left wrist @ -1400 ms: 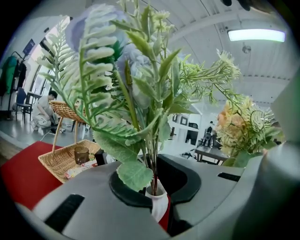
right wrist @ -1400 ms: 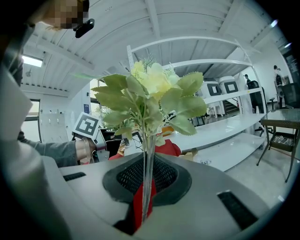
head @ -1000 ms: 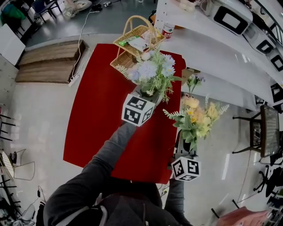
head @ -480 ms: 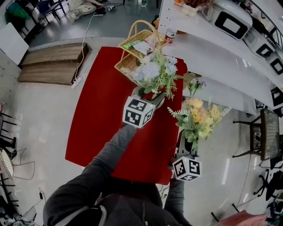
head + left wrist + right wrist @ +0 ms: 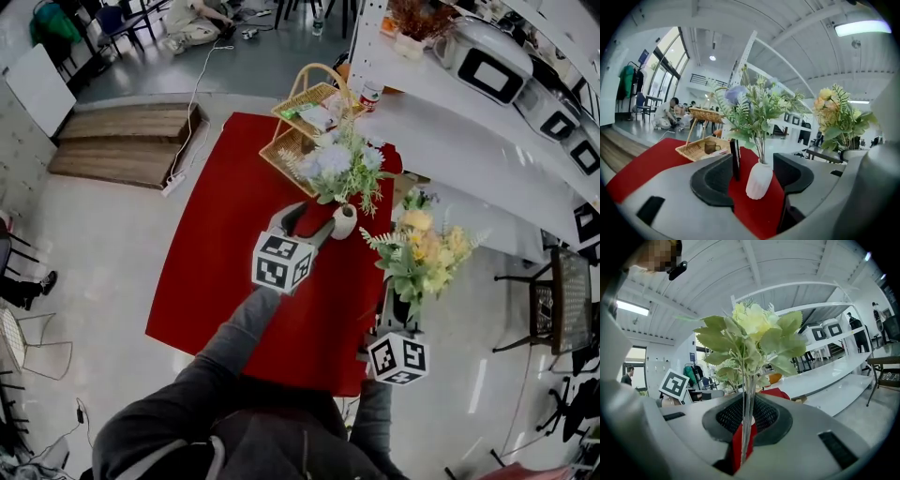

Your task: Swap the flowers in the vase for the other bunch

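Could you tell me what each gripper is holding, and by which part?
The right gripper grips the yellow bunch by its stems. The left gripper holds nothing: its jaws have just been opening, vase between them.

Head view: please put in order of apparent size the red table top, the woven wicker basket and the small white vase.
1. Red table top, clearly largest.
2. Woven wicker basket.
3. Small white vase, smallest.
Basket and vase stand on that table, so nearness matters little.

Open lab or workshop hall, white shelving [image 5: 450,122], square-marker boxes [image 5: 487,58]; ceiling strip light [image 5: 862,28]
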The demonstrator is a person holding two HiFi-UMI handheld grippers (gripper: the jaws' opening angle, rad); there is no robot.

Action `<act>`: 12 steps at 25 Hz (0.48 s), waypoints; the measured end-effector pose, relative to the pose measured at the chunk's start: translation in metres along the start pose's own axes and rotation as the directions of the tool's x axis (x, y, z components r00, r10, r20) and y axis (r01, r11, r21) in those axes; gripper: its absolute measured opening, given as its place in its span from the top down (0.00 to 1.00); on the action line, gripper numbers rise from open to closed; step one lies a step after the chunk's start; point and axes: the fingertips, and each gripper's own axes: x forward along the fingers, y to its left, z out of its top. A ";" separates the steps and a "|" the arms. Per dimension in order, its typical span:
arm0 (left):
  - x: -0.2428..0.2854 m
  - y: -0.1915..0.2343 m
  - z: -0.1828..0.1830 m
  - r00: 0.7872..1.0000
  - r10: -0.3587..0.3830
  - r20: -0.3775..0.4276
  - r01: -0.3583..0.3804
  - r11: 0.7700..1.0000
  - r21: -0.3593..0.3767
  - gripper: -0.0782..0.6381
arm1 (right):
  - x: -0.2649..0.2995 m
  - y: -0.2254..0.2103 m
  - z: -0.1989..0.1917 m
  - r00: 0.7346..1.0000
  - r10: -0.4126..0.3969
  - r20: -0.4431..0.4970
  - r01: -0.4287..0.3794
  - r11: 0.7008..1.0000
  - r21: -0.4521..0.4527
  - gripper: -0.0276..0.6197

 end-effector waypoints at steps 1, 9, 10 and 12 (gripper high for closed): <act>-0.006 0.001 0.000 1.000 0.009 0.008 -0.009 1.000 -0.005 0.51 | -0.001 0.002 0.002 1.000 0.006 0.006 -0.006 1.000 0.002 0.92; -0.063 -0.016 -0.003 0.998 0.032 0.051 -0.032 0.999 -0.003 0.70 | -0.017 0.024 0.008 0.998 0.056 0.024 -0.056 0.998 0.011 0.92; -0.071 -0.018 -0.004 0.998 0.036 0.058 -0.036 0.999 -0.007 0.74 | -0.019 0.028 0.009 0.998 0.064 0.025 -0.064 0.998 0.014 0.92; -0.086 -0.022 -0.004 0.996 0.043 0.072 -0.042 0.999 -0.014 0.80 | -0.022 0.035 0.008 0.996 0.083 0.027 -0.083 0.996 0.023 0.92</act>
